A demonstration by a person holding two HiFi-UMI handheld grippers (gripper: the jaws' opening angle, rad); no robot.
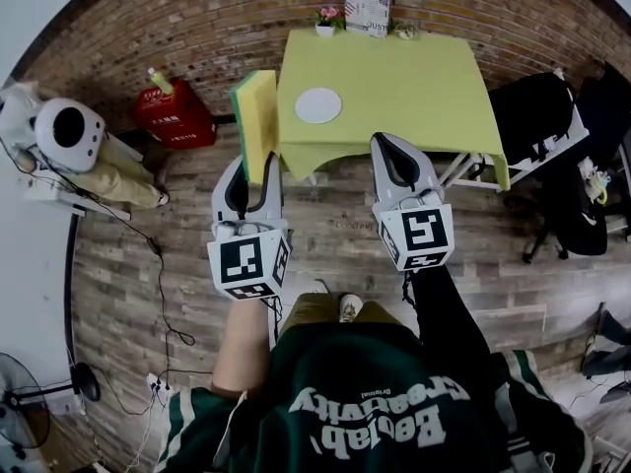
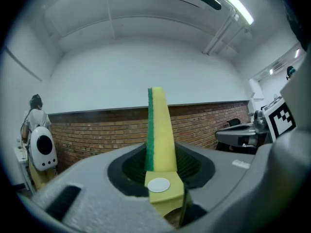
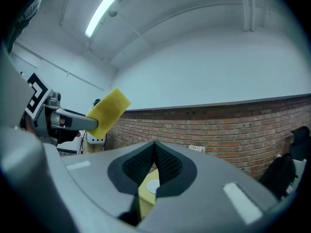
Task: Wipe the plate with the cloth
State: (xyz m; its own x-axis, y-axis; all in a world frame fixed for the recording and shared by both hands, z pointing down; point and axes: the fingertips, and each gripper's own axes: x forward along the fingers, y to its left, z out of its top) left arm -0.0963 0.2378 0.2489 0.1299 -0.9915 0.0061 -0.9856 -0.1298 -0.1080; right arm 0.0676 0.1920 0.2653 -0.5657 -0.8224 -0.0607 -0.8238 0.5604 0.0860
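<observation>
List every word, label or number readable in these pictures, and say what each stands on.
"Creativity" and a smaller "Original", white and upside down, on the person's dark green shirt; the word beside them is unclear.
"JUST" on the upright printed card on the yellow-green table; its other lines are too small.
White print on the red container: too blurred.
</observation>
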